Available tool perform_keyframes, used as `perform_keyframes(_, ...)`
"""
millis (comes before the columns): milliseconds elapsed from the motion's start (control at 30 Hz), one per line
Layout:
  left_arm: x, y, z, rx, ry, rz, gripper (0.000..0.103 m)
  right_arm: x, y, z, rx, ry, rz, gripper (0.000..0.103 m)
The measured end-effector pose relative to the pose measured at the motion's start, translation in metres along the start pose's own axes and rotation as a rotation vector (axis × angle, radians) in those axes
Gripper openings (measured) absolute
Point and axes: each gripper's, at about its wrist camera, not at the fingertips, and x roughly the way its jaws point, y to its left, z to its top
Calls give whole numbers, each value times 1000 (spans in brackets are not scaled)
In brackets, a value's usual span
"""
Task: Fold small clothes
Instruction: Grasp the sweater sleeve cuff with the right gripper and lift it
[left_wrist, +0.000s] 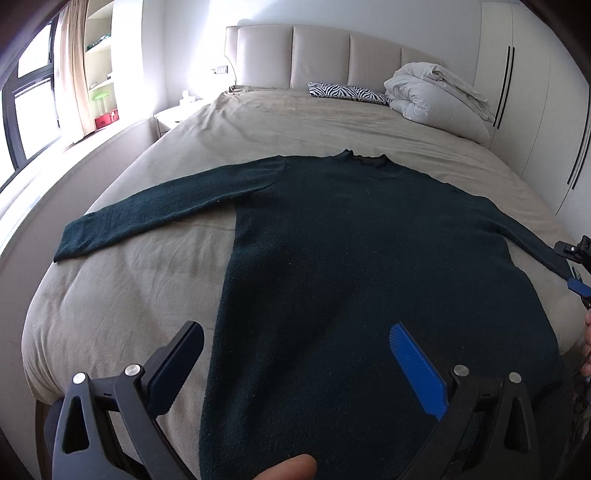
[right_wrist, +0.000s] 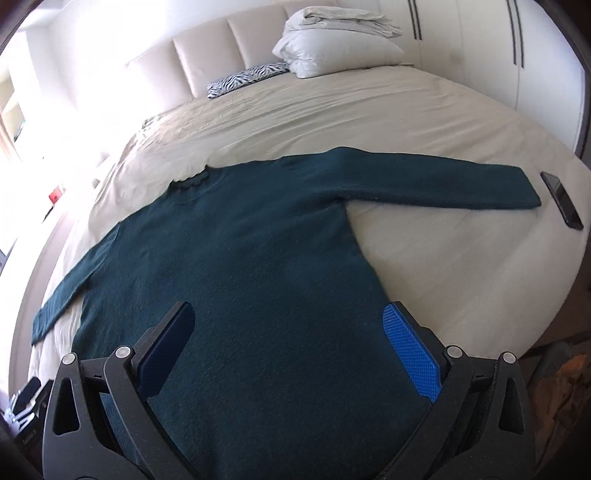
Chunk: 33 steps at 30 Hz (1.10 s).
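Note:
A dark teal long-sleeved sweater (left_wrist: 351, 258) lies flat on the beige bed (left_wrist: 122, 295), collar toward the headboard, both sleeves spread out sideways. It also shows in the right wrist view (right_wrist: 240, 266). My left gripper (left_wrist: 295, 362) is open and empty above the sweater's lower left part. My right gripper (right_wrist: 288, 347) is open and empty above the lower right part of the body; part of it shows at the right edge of the left wrist view (left_wrist: 572, 266), near the right sleeve's cuff.
A black phone (right_wrist: 561, 201) lies on the bed just past the right cuff. A zebra-print pillow (left_wrist: 349, 94) and a folded white duvet (left_wrist: 439, 98) sit by the headboard. White wardrobes (left_wrist: 535, 110) stand right, a window (left_wrist: 26, 103) left.

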Motion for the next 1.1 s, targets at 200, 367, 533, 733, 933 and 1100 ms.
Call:
perform_keyframes(200, 21, -8, 19, -37, 42, -101, 103, 20, -187, 53, 447, -59, -13, 89)
perform_keyframes(367, 49, -10, 32, -157, 113, -244, 103, 49, -294, 77, 662, -43, -27, 84)
perform_keyframes(533, 73, -19, 36, -170, 221, -271, 103, 65, -361, 85, 822, -111, -20, 78)
perform_keyframes(733, 95, -5, 41, -261, 248, -307, 103, 84, -394, 109, 789, -121, -44, 27)
perform_keyframes(933, 103, 13, 51, -322, 227, -362, 103, 85, -351, 144, 635, -117, -60, 7)
perform_keyframes(1100, 100, 28, 65, -359, 188, -399, 103, 83, -244, 187, 370, -115, 12, 7)
